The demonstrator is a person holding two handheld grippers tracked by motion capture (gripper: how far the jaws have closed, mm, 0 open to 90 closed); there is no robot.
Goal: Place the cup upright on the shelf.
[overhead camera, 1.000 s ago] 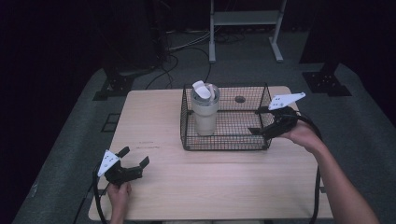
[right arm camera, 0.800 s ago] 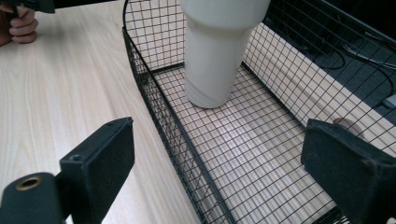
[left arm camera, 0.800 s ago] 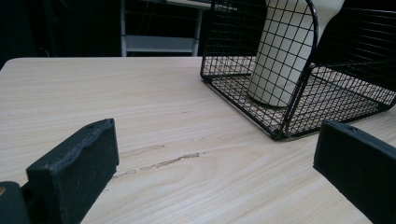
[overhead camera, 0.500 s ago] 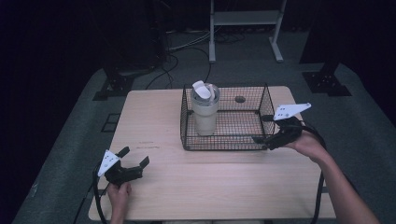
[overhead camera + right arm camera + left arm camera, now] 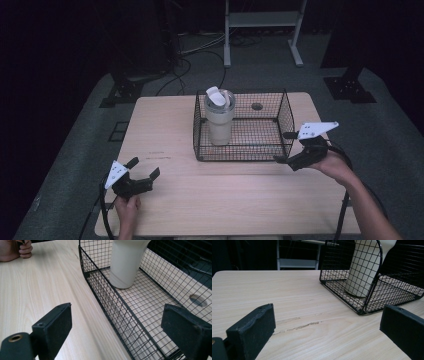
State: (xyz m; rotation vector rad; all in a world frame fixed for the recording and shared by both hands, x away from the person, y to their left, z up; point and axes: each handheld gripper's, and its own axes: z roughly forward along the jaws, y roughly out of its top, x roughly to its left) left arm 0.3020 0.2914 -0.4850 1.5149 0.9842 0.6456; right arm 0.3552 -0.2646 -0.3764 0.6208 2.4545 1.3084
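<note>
A black wire basket stands on the far half of the wooden table. Inside it, at its left end, a cream tumbler stands upright with a white lid flap raised. My right gripper is open at the basket's near right corner, its jaws straddling the near wall without touching it. The tumbler stands farther along that wall. My left gripper is open and empty near the table's front left, well apart from the basket and tumbler.
A round grommet hole shows in the tabletop behind the basket. A metal stand, cables and dark equipment bases sit on the grey floor beyond the table. The other hand appears far off in the right gripper view.
My right gripper has moved down and toward the front, from the basket's right rim to its near right corner. The left gripper has stayed put.
</note>
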